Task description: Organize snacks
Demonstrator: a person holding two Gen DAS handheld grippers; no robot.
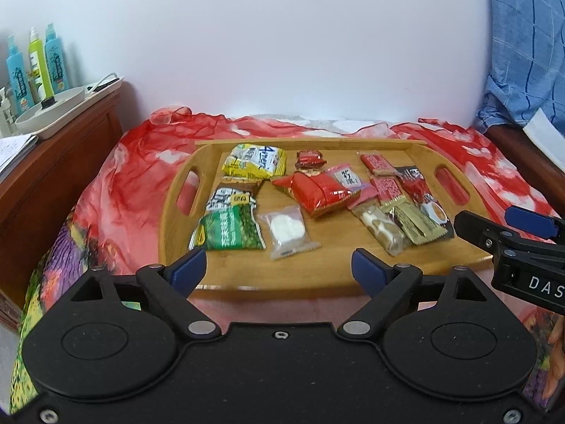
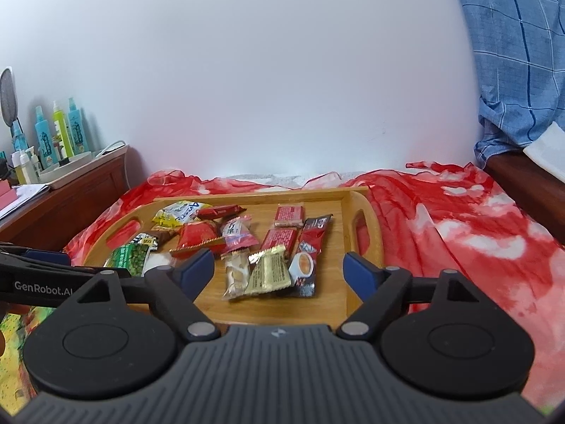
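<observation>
Black housing fills the bottom of both views, and from it the blue-padded fingers of each tong reach forward. In the left wrist view the left gripper (image 1: 279, 268) stands wide with nothing between its pads, poised over the near rim of the wooden tray (image 1: 353, 275); at the right edge of that frame the right gripper (image 1: 494, 226) juts in, cut off so that only part of its black body and one blue pad show. In the right wrist view the right gripper (image 2: 279, 268) is likewise spread wide and empty, and the left one enters as a dark bar at the left edge. All the snacks lie inside the tray at mid-frame: a green packet (image 1: 229, 229) at the lower left, a yellow packet (image 1: 254, 162) above it, a clear packet with a white sweet (image 1: 287, 229) in the middle, a large red packet (image 1: 317, 190) beyond it, and a gold sachet (image 1: 420, 222) among overlapping red and dark sticks on the right, whose edges are hard to separate. Print on the wrappers is too small to read. A red patterned cloth (image 1: 141, 176) lies under the tray. Spray bottles (image 1: 35, 67) stand at the upper left, and a blue checked fabric (image 1: 522, 42) is clipped by the upper right corner.
</observation>
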